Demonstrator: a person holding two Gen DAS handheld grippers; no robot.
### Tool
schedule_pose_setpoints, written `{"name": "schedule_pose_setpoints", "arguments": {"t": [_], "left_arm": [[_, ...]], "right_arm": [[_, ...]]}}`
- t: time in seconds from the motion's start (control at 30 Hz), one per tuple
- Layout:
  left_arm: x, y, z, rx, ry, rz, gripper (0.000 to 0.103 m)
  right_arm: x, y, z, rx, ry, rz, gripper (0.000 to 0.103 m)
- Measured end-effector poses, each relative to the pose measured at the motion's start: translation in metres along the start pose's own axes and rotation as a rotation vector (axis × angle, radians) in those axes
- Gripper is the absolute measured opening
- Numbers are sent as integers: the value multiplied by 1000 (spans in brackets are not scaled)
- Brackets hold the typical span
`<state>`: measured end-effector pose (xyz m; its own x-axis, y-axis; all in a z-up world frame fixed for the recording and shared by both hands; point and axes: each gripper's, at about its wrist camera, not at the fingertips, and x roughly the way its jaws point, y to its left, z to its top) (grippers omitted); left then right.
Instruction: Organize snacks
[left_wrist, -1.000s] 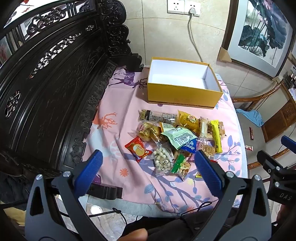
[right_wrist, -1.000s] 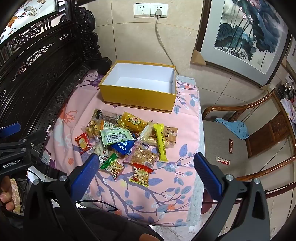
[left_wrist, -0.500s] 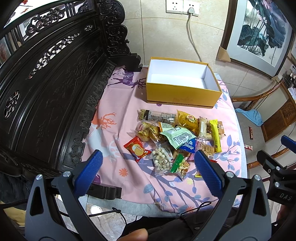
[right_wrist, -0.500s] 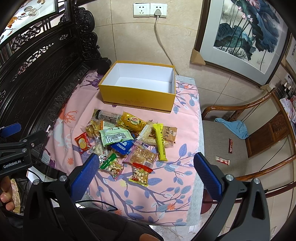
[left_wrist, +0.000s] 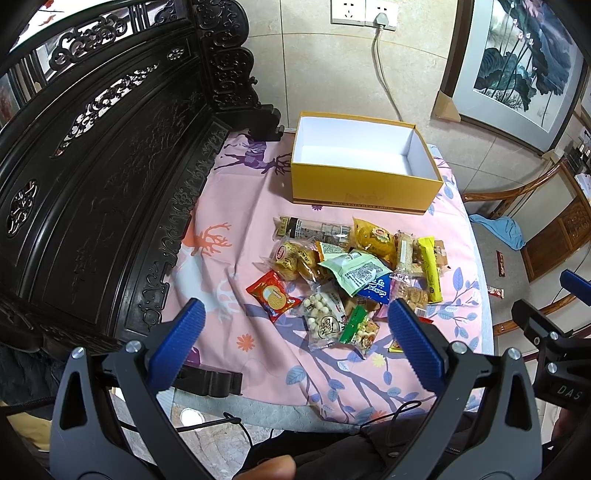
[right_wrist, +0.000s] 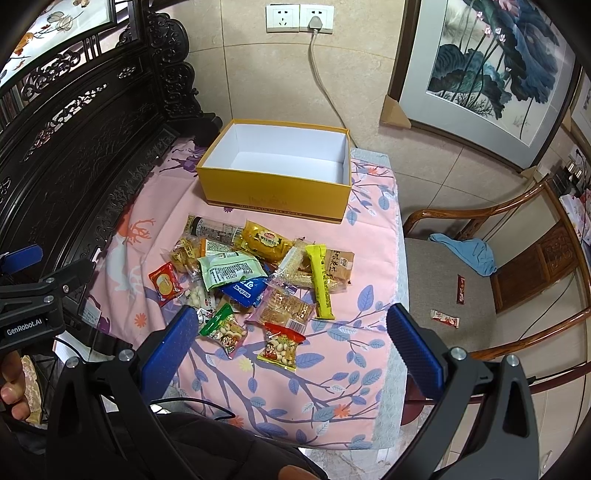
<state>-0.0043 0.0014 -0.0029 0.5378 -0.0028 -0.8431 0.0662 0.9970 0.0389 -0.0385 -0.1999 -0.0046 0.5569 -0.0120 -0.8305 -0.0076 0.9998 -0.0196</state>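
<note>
while both blue-padded grippers, left and right, hover spread wide and empty near the loose heap of plastic-wrapped snack packets, nothing seems packed yet, so next comes pinching a near packet for the open yellow cardboard box beyond.

Left gripper: jaws spread wide, nothing between them. Blue ribbed pads sit at lower left and lower right of the left wrist view, angled outward; black finger arms run down to the bottom edge.

Right gripper: same pose, jaws wide apart and empty; blue pads low in the right wrist view.

Each gripper shows in the other's camera: the right one at the right edge of the left wrist view, the left one at the left edge of the right wrist view.

A hand shows at the lower left edge of the right wrist view, below the left gripper's body. A fingertip shows at the bottom centre of the left wrist view.
</note>
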Motion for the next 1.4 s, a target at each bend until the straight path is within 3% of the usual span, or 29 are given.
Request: {"name": "schedule_pose_setpoints", "arguments": {"t": [1.4], "left_arm": [[1, 0, 1, -1, 6, 0, 101]], "right_arm": [[7, -1, 2, 1, 6, 3, 102]]}}
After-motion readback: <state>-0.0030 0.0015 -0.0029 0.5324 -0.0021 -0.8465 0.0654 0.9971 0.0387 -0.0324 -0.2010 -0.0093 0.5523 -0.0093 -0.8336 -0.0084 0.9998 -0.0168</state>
